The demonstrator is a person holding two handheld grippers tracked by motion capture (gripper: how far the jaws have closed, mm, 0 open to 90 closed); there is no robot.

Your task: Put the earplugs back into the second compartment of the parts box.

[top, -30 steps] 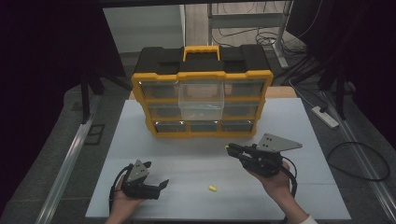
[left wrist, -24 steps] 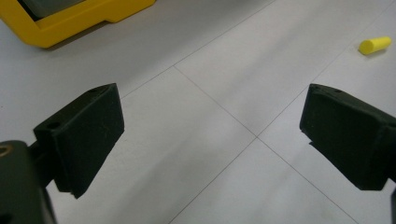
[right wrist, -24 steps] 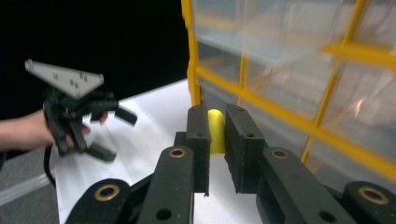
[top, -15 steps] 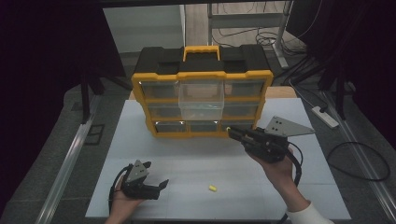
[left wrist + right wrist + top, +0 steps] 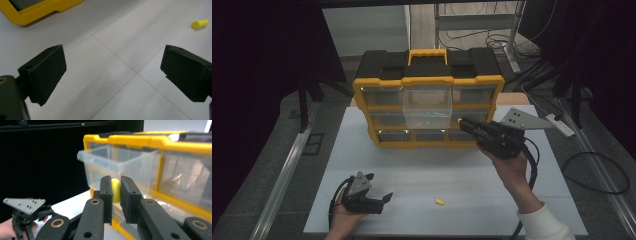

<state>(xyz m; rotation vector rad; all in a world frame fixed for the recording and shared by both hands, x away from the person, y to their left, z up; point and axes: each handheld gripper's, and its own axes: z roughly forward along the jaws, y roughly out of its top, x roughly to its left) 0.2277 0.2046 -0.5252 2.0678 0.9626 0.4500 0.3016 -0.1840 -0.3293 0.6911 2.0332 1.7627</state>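
A yellow and black drawer organizer stands at the back of the white table, its clear middle top drawer pulled out. My right gripper is raised just right of that drawer, shut on a small yellow cylinder that shows between the pads, with the open drawer just beyond. A second small yellow cylinder lies on the table near the front. My left gripper rests low at the front left, open, its jaws wide apart and empty; the loose cylinder lies beyond its right jaw.
The organizer's other clear drawers are shut. The white table has grid lines and open room in the middle. Metal rails and cables run along the floor at both sides, and a power strip lies at the right.
My right gripper has risen and moved toward the pulled-out drawer with the yellow cylinder in it. The left gripper has stayed where it was.
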